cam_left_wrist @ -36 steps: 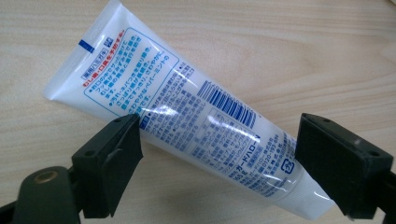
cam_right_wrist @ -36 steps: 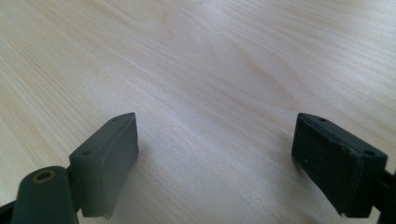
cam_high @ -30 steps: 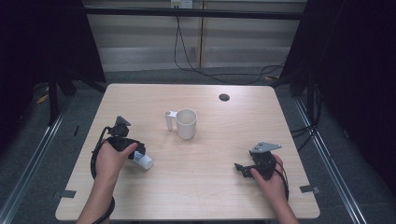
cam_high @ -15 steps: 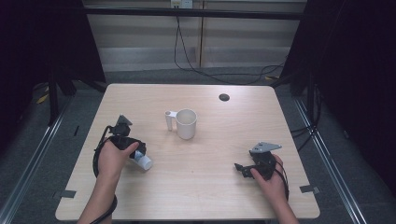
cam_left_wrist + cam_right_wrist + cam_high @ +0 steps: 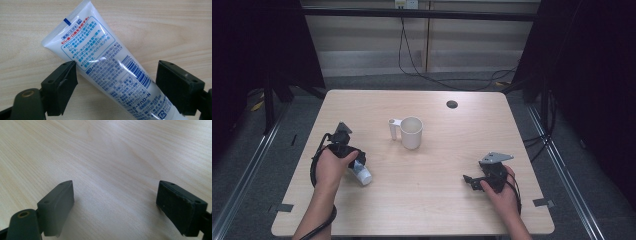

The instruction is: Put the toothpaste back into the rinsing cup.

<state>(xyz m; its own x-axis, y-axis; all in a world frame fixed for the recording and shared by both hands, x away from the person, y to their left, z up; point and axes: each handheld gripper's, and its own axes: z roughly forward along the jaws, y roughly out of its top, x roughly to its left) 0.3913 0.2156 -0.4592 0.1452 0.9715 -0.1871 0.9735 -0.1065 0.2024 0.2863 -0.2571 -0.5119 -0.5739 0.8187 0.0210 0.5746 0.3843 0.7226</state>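
A: High view first. The left tool (image 5: pixel 354 161) sat over the toothpaste tube (image 5: pixel 362 175), which lay flat on the table (image 5: pixel 437 210), well to the near left of the white mug (image 5: pixel 411 132). The right tool (image 5: pixel 473 181) rested far to the near right of the mug, nowhere near the tube.

B: And the left gripper view?

A: There the tube (image 5: pixel 107 67) ran slantwise between the two black jaws, crimped end away from the camera, cap end toward it. The left tool (image 5: pixel 113 82) stood wide, though it had just begun closing. One pad looked to brush the tube's edge; the other stood apart, so nothing was pinched yet.

B: How to do it well, then?

A: I'd judge the hand should centre the tube between the pads and close across its fuller body, since the flat crimped end could slip out.

B: Right gripper view?

A: The right tool (image 5: pixel 115 202) was spread wide over bare wood, holding nothing. Best left parked.
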